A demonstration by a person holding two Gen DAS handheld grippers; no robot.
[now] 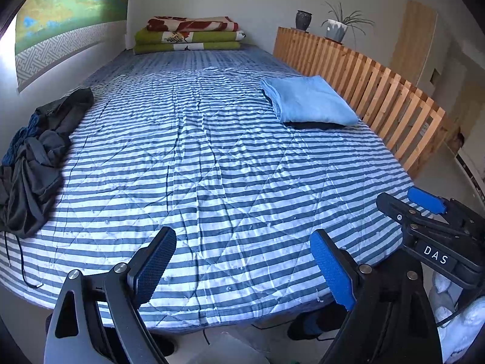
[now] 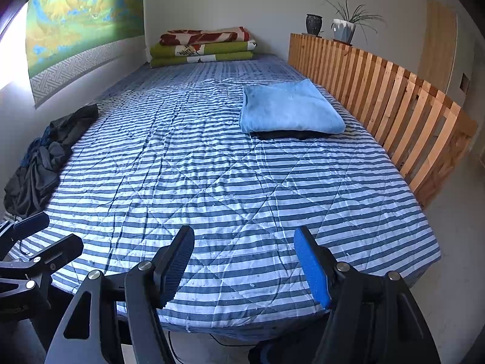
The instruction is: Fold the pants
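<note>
Both grippers empty, hovering over the near edge of the bed [image 1: 212,157], angled down at the striped quilt. Left gripper [image 1: 245,268] has its jaws spread wide with nothing between them; right gripper [image 2: 247,268] also parted, a bit narrower, nothing held. Task's thing looks to be the dark crumpled clothes pile [image 1: 36,157] at the left side of the bed against the wall, well apart from both grippers; seen again in the right wrist view [image 2: 45,157]. Can't tell how many garments are in it: dark grey and black fabric plus a bit of blue, with a drawstring or cord trailing off toward the bed edge. On the right side near the wooden slat rail [image 1: 363,85] sits a folded light-blue garment [image 1: 309,100] on top of something dark, likely pieces already folded, so judged as between items. Handling guess: soft, light, limp cloth, no stiffness, will drape and bunch when lifted, not fragile; thin synthetic look so may slip in a shallow pinch. Best hold, as a judgement: find the waistband, pinch it at both corners, one gripper each, lift and shake out flat in the middle of the bed before folding. Bunched layers risk grabbing two garments at once; the cord could snag. Stacked blankets [image 1: 188,35] at far end, irrelevant.
</note>
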